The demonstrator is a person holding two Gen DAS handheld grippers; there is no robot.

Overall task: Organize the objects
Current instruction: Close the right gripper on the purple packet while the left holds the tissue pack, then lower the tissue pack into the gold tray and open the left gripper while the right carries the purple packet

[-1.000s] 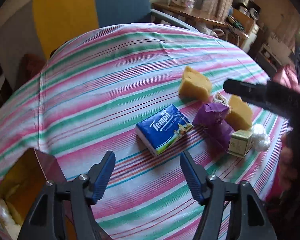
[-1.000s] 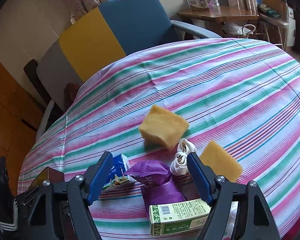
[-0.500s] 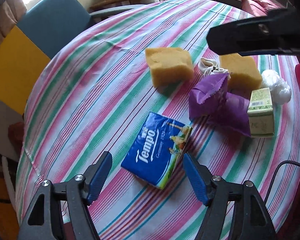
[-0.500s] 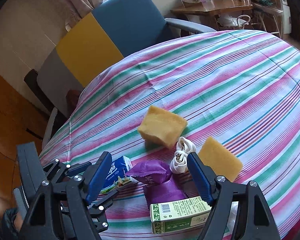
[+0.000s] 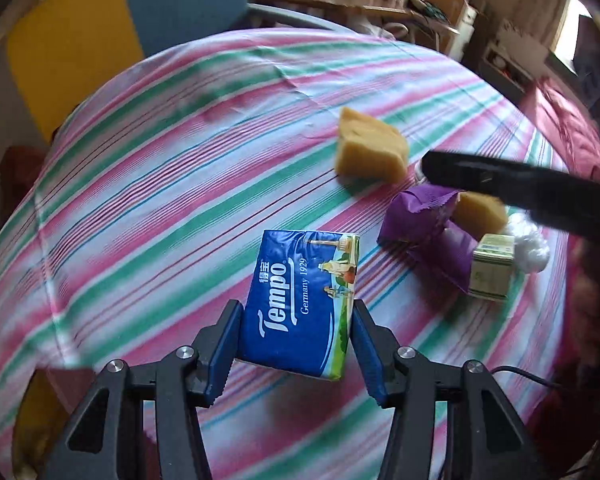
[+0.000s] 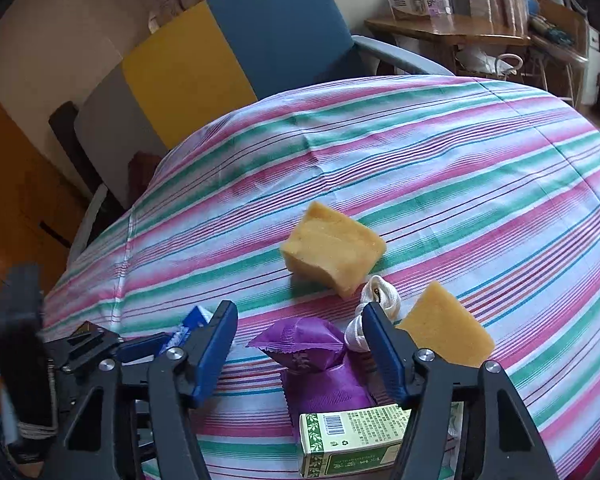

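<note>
A blue Tempo tissue pack [image 5: 300, 292] stands between the blue pads of my left gripper [image 5: 296, 344]. The jaws are closing and both pads touch the pack's sides. My right gripper [image 6: 300, 350] hangs over a purple snack packet [image 6: 300, 336]; its jaws are closing, with gaps left on both sides of the packet. Around it lie two yellow sponges [image 6: 332, 248] [image 6: 444, 332], a white knotted cord [image 6: 376, 300] and a green carton [image 6: 352, 436]. The left gripper [image 6: 100, 352] shows at the right wrist view's lower left, with the pack's corner [image 6: 192, 322].
The striped tablecloth [image 6: 420, 152] covers a round table. A white plastic wad [image 5: 530, 244] lies by the carton. An open brown box [image 5: 36, 412] sits at the near left edge. A blue and yellow chair [image 6: 260, 40] and a cluttered wooden side table [image 6: 440, 28] stand behind.
My left gripper came down around the tissue pack and its jaws narrowed onto it. The right gripper stayed in place and its jaws drew closer around the purple packet.
</note>
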